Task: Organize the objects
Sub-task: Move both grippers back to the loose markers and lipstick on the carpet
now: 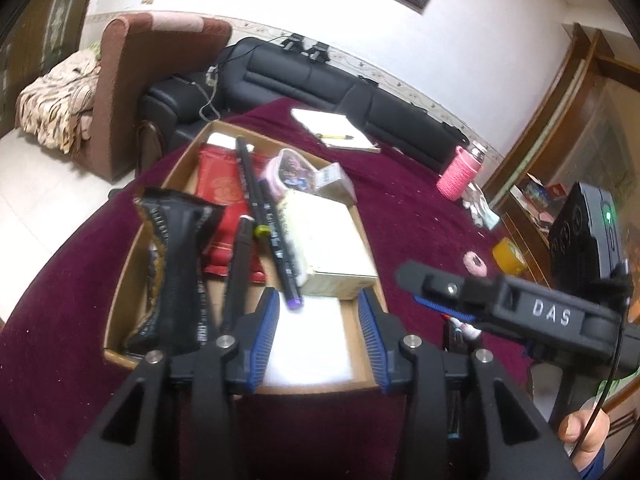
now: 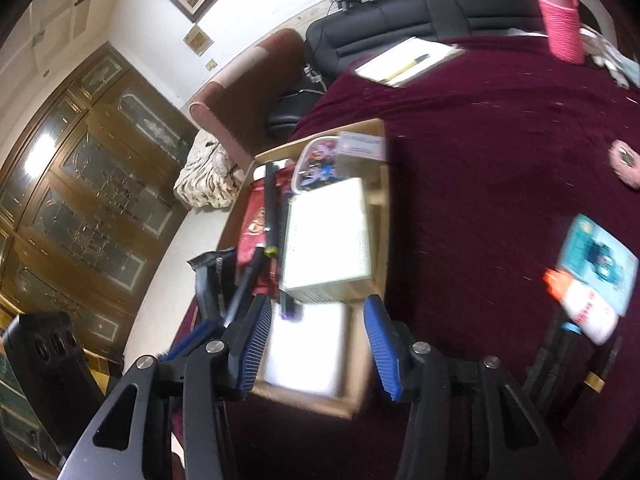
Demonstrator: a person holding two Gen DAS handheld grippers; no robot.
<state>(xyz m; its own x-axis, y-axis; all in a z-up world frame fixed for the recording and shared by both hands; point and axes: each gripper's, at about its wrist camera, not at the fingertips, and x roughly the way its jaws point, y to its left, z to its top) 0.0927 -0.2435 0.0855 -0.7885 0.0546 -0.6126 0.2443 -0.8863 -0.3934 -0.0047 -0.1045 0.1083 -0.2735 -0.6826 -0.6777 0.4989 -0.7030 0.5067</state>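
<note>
— Over the maroon table (image 1: 400, 208), what do you see?

— A cardboard tray (image 1: 124, 280) packed with markers (image 1: 276, 236), a cream box (image 1: 332, 248), a red packet (image 1: 224, 200) and a black pouch (image 1: 172, 264). Left gripper (image 1: 318, 336) and right gripper (image 2: 318, 344) hover at its near end, jaws parted, nothing between them.

— Anything left out?

— A glue bottle (image 2: 588, 308) and teal card (image 2: 600, 260) lie on the cloth, well apart from the tray.

— Risks?

— I'd judge the loosely stacked markers could roll if a finger nudges them.
</note>
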